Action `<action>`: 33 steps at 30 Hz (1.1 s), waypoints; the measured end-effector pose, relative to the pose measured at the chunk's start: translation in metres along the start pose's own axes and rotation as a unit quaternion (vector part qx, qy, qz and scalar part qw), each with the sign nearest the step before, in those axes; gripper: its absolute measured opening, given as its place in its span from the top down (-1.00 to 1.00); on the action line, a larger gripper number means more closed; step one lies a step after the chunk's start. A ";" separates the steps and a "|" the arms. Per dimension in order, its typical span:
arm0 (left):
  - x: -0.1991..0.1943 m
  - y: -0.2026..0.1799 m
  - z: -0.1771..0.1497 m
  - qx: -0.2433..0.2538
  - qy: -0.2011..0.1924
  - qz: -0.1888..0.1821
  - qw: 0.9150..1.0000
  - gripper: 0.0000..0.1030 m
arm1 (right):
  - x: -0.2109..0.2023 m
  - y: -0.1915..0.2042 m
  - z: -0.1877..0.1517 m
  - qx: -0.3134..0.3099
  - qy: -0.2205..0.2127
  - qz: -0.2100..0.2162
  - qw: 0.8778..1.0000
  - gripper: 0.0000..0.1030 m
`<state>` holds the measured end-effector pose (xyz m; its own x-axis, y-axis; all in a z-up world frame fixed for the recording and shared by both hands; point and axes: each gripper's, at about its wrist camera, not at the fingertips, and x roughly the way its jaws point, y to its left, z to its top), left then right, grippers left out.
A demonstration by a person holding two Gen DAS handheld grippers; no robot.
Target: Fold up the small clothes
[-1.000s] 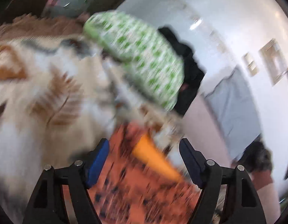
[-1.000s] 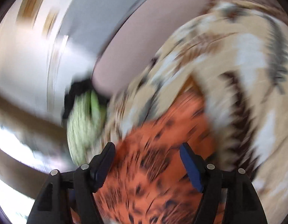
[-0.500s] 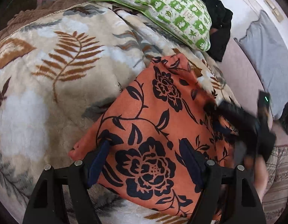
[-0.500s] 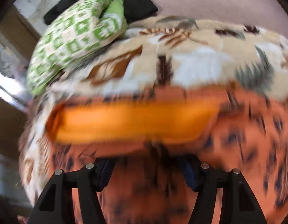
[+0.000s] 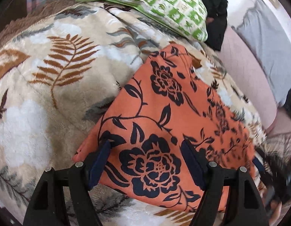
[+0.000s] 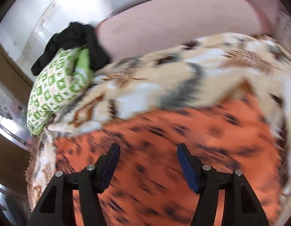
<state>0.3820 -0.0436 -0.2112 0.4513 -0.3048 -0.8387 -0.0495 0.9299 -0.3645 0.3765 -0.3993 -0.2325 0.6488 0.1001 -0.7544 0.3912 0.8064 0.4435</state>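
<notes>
Bed taking up most of both views, covered by one cream fleece blanket (image 5: 51, 86) with brown fern leaves and grey patches. Pale pink sheet (image 5: 245, 71) showing at the far right past the blanket edge, white wall (image 6: 28, 18) behind it. One grey cloth (image 5: 266, 43) lying far right against the wall. One orange garment (image 5: 164, 124) with black roses lying flat on the blanket, right of centre and near the cameras; right wrist view is motion-blurred, garment (image 6: 164, 160) filling its near half. One green-and-white checked pillow (image 5: 154, 1) sitting at the far end of the bed, one black garment (image 5: 215, 15) bunched just to its right, touching it. No containers showing. Left gripper (image 5: 146, 166) hovering over the near left corner of the orange garment, fingers spread wide, pinching nothing. Right gripper (image 6: 148, 167) over the same garment, fingers also spread apart, nothing between them.
</notes>
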 end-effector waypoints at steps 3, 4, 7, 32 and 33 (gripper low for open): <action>0.004 -0.004 -0.004 0.024 -0.002 0.017 1.000 -0.51 | -0.011 -0.051 -0.032 0.016 0.038 -0.037 0.998 0.27; 0.004 -0.006 -0.006 0.033 -0.002 0.023 0.999 -0.51 | -0.010 -0.066 -0.042 0.023 0.053 -0.048 0.997 0.34; 0.001 -0.010 -0.010 0.050 -0.007 0.041 0.998 -0.51 | -0.013 -0.098 -0.060 0.059 0.061 -0.032 0.996 0.72; -0.012 -0.007 0.008 0.030 -0.067 0.104 0.992 -0.51 | -0.014 -0.077 0.019 0.040 -0.036 -0.021 0.998 0.65; -0.013 -0.008 0.007 0.037 -0.072 0.111 0.991 -0.51 | -0.026 -0.080 0.010 0.039 -0.033 -0.009 0.999 0.65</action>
<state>0.3823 -0.0457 -0.1944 0.5589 -0.0644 -0.8268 -0.0977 0.9849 -0.1428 0.3352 -0.4720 -0.2434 0.6825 0.0457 -0.7295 0.4507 0.7594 0.4692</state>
